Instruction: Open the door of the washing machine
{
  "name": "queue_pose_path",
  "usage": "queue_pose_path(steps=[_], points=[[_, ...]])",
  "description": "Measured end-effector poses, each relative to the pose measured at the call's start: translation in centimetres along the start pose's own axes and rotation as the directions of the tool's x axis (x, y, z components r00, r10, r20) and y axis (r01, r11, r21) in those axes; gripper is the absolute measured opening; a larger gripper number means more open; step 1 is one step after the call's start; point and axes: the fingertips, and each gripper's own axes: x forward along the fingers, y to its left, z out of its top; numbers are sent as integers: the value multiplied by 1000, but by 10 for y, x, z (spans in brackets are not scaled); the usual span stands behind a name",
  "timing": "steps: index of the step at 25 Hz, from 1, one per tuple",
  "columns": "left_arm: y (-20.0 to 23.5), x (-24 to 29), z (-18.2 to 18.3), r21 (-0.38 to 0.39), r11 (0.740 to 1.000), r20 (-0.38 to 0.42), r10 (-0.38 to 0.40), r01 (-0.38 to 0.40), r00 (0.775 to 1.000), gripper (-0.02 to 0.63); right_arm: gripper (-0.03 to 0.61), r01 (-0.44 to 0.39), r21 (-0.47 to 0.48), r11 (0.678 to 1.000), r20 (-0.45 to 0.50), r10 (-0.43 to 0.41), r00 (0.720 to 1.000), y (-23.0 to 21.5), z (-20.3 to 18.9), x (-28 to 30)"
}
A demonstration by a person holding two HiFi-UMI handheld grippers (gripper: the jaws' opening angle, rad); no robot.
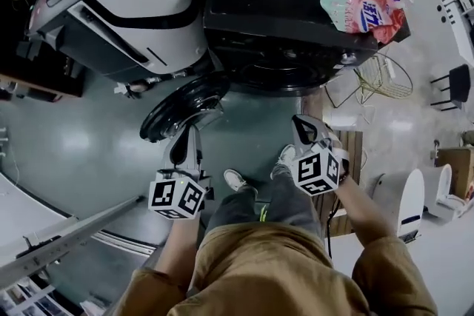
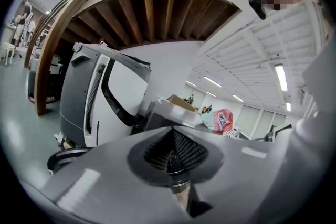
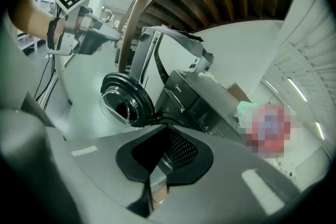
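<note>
Bright ceiling strip lights (image 2: 281, 77); floor (image 1: 89, 152) glare; fisheye warp; black corners.

Pink-and-teal printed plastic pouch (image 1: 364, 11) seen lying flat at upper right. Large white-and-grey curved-panel machine (image 1: 118, 4) positioned at upper left. Pale yellow wire-frame item (image 1: 385, 78) and black chair (image 1: 453, 85) set apart on grey floor (image 1: 89, 137).
</note>
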Motion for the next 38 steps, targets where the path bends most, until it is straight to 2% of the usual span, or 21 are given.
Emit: queue_pose_path(steps=[8,15,20,33,38], points=[[-38,13,29,57,996,19,-65,64,998,61,5,131,156,979,56,-142,988,-55,1,-76],[-62,19,50,91,993,54,-86,80,995,60,5,225,206,952,130,-254,958,-112,22,-131],[-71,24,61,105,992,79,-74,65,994,61,5,275,230,934,165,-316,934,-146,26,-166],[-97,57,88,128,992,136,-35,18,990,60,5,337,333,881,172,-408,897,-216,1,-202],[-102,72,87,117,993,139,-26,9,990,60,5,341,352,872,161,-415,895,-228,-5,-198]])
